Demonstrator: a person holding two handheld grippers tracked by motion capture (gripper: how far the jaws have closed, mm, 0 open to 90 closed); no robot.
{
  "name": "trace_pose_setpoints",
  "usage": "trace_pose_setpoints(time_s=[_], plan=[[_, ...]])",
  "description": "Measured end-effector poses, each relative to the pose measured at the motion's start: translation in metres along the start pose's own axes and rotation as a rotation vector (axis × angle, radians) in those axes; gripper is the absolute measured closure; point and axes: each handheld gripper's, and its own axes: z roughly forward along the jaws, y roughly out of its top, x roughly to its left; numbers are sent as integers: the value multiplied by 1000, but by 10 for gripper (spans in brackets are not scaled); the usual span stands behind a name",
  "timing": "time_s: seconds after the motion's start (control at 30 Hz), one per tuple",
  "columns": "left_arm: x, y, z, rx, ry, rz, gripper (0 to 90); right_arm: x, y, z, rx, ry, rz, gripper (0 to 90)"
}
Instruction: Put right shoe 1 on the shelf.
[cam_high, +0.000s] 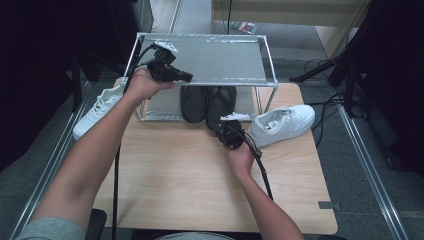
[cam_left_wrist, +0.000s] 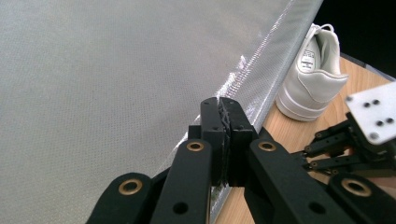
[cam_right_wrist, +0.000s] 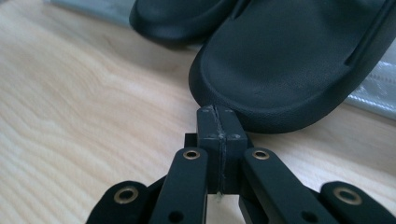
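Note:
A metal shoe rack (cam_high: 215, 57) with a mesh top shelf (cam_left_wrist: 116, 70) stands at the back of the wooden table (cam_high: 185, 175). Two black shoes (cam_high: 207, 102) sit side by side on its lower level, toes toward me. My left gripper (cam_high: 189, 77) (cam_left_wrist: 220, 100) is shut, its tips at the front edge of the top shelf near the left corner. My right gripper (cam_high: 221, 126) (cam_right_wrist: 217, 109) is shut and low over the table, its tips right at the toe of the right black shoe (cam_right_wrist: 289, 60). The other black shoe (cam_right_wrist: 182, 18) lies just beyond.
One white sneaker (cam_high: 282, 122) (cam_left_wrist: 310, 79) lies on the table right of the rack. A second white sneaker (cam_high: 100, 107) lies at the table's left edge beside the rack. A black cable (cam_high: 262, 167) trails from the right gripper. Dark floor and stands surround the table.

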Motion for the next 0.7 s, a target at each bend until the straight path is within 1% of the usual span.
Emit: trace_pose_setpoints(time_s=[0.03,0.13,0.2,0.3,0.4,0.5,0.6,0.7], plan=[[0,0,0,0,0,1,900,-1,2,3,-3,-2,19,900],[0,0,0,0,5,-2,896,-4,6,7,-2,-8,27,900],[0,0,0,0,12,-15,879,-6,10,9,2,-13,28,900],[1,0,0,2,8,-16,878,-9,15,13,-8,-9,55,900],[1,0,0,-2,6,-18,878,-10,19,17,-4,-21,45,900],[2,-2,0,-16,4,-34,874,-11,20,18,-4,-18,59,900],[3,-4,-1,-27,-1,-54,866,-9,17,13,-4,-5,50,900],[3,-3,-1,-23,2,-67,860,-7,15,4,-17,20,24,900]])
